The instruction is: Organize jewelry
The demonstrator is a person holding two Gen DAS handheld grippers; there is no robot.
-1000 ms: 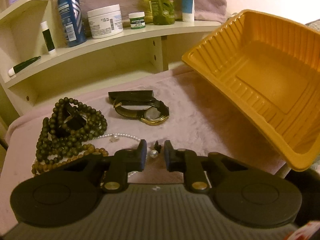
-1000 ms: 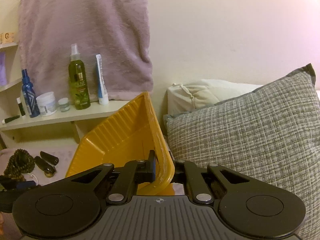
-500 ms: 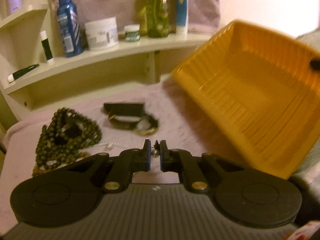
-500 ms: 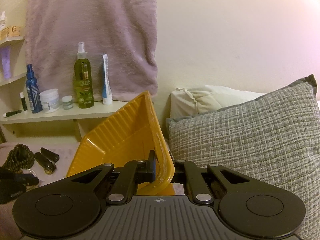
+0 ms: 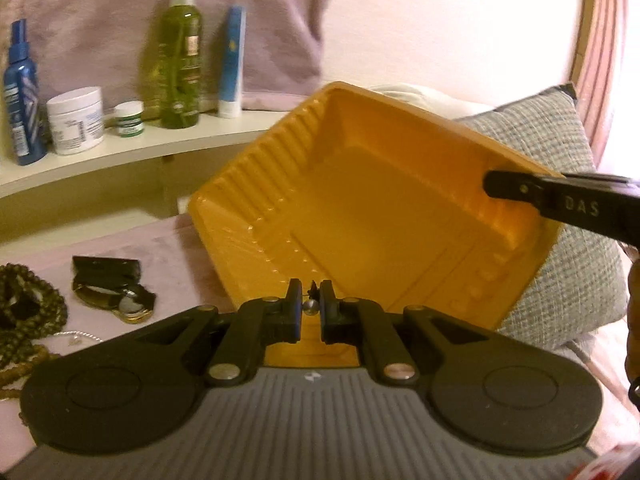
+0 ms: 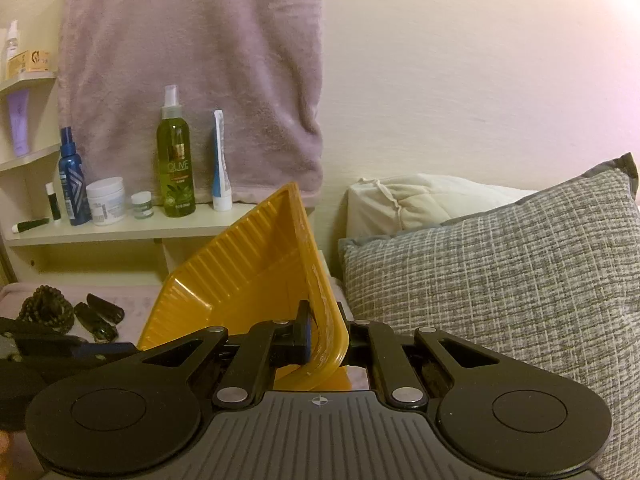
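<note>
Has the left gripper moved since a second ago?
Yes. In its own view the left gripper has left the beads and swung up and right toward the yellow tray, a small pearl piece pinched between its pads.

A plain cream wall (image 6: pixel 460 80) fills the back, lit warm and a little pink toward the right. A mauve towel (image 6: pixel 192 80) hangs flat against it. Below the towel runs a pale shelf (image 6: pixel 120 232) with a second shelf (image 6: pixel 28 78) higher at the left; both carry bottles, jars and tubes. Under the shelf lies a surface covered in pinkish cloth (image 5: pixel 168 248). To the right, a grey woven pillow (image 6: pixel 500 288) leans in front of a cream pillow (image 6: pixel 420 204). In the left view a wooden frame (image 5: pixel 588 32) curves along the right edge.
</note>
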